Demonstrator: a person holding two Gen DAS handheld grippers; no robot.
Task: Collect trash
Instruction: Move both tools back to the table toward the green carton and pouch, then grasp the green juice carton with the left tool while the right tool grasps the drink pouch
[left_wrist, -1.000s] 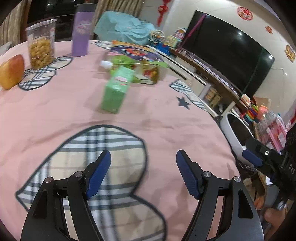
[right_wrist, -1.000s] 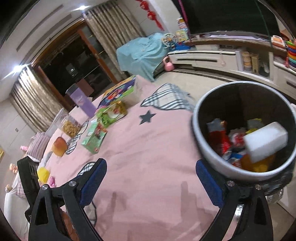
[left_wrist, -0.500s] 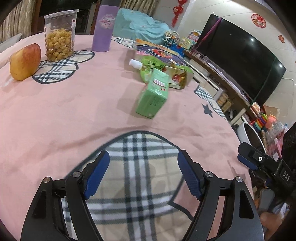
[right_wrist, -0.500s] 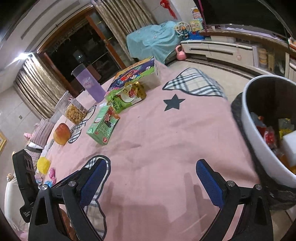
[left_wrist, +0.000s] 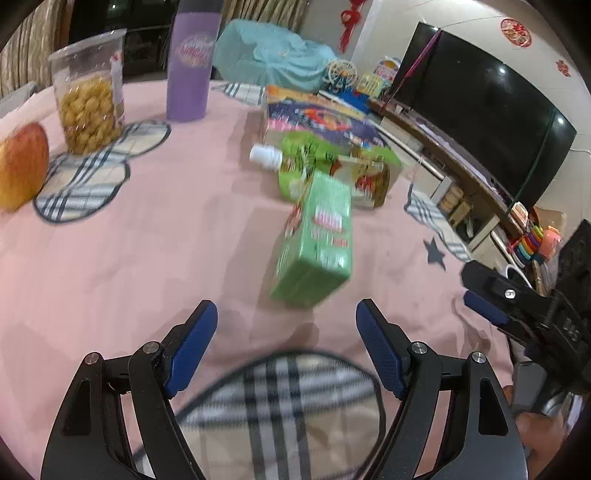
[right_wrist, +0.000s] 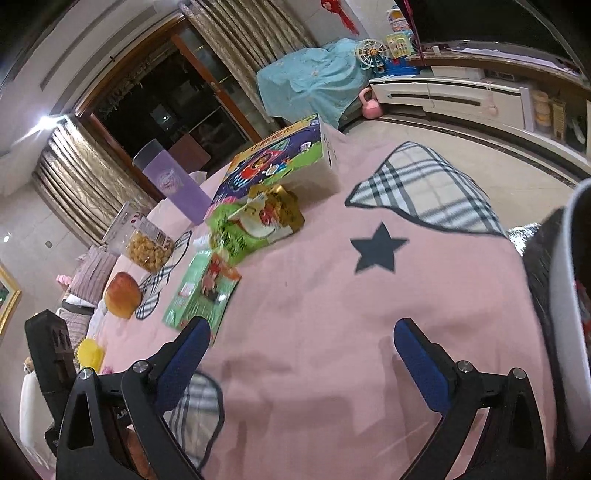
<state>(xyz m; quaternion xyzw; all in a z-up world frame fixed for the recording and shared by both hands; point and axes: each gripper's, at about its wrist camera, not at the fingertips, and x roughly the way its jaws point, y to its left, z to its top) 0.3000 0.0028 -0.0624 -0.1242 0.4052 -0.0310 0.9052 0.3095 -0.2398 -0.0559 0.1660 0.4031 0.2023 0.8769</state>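
My left gripper hangs over the pink tabletop with its jaws wide and nothing between them; the green carton lies on its side just past them at twelve o'clock, its print smeared by blur. Behind it at twelve the green pouch and a gold packet overlap so that I cannot tell where one ends. My right gripper also has its jaws wide and empty, the carton's near corner hidden behind the left one, and the bin at three o'clock is cut off by the frame.
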